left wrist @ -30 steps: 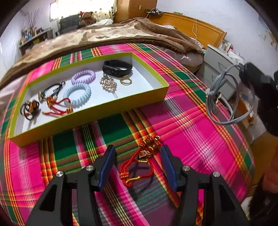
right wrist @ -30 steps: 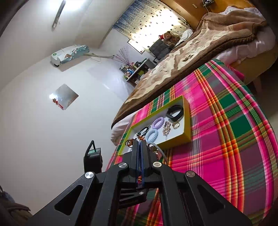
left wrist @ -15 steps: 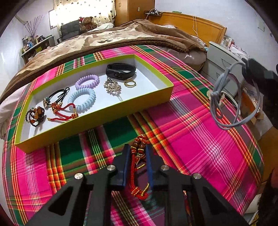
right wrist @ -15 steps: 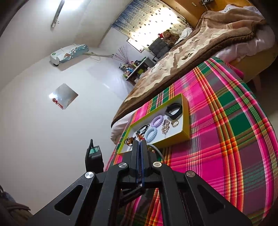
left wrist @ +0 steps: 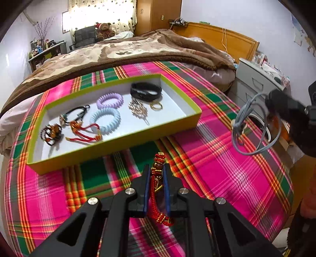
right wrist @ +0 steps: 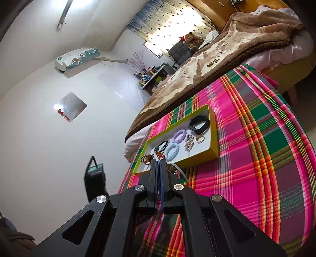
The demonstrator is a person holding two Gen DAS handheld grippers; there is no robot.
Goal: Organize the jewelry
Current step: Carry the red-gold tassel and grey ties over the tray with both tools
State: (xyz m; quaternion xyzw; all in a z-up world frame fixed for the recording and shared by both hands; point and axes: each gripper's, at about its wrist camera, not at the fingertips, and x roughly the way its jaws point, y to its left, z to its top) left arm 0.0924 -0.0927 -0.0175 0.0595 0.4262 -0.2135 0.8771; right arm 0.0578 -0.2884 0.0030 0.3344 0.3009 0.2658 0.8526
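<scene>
Tongs, left [left wrist: 156, 179]: closing on red cord bracelet [left wrist: 157, 189], just off plaid tabletop [left wrist: 217, 168], near yellow-green tray [left wrist: 118, 142]. Best lifted clear of rim, dangling knot watched, set in bare spot. Right tongs [right wrist: 159, 174]: shut, empty, idle.

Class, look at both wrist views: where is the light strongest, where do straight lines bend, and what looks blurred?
Left wrist view: the sunlit curtain is washed out, the green tray bows from the fisheye, and the plaid cloth smears near the left gripper. Right wrist view: the ceiling lamp glares, the scene is tilted, and the right gripper is sharp.
</scene>
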